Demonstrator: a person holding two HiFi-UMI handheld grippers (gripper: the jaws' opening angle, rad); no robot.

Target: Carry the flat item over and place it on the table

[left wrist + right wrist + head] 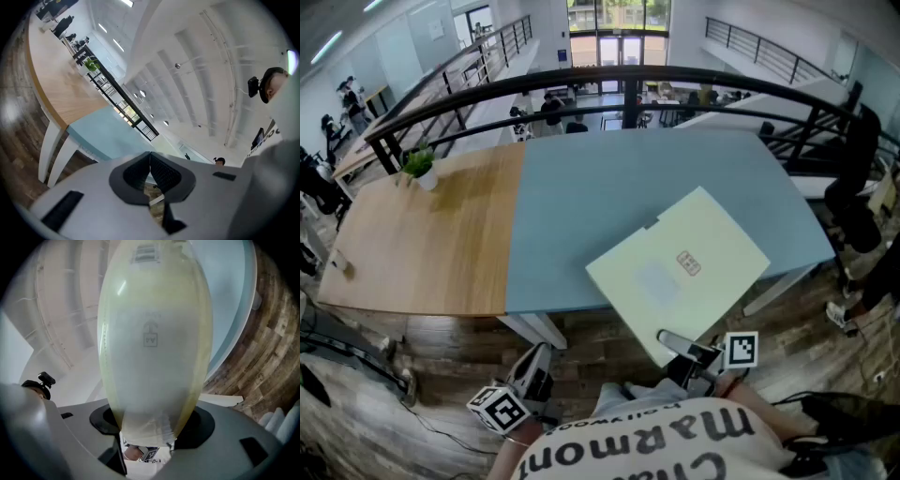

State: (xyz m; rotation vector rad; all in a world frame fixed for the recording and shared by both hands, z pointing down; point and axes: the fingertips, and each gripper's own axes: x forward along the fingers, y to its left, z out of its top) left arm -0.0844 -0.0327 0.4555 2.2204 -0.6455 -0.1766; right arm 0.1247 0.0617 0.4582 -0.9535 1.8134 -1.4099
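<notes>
A pale yellow flat folder (680,267) with a small label lies slanted over the near right part of the blue tabletop (581,187), and its near corner overhangs the table's front edge. My right gripper (677,343) holds that near corner. In the right gripper view the folder (152,333) fills the space between the two dark pads of the right gripper (150,427) and reaches out over the blue tabletop (229,296). My left gripper (534,364) hangs low by the person's body, below the table edge. In its own view the left gripper (150,161) has its pads together and holds nothing.
The table's left part is bare wood (422,234) with a small potted plant (420,167) at its far corner. A black railing (628,80) runs behind the table over a lower hall. White table legs (51,150) stand on wood-plank floor.
</notes>
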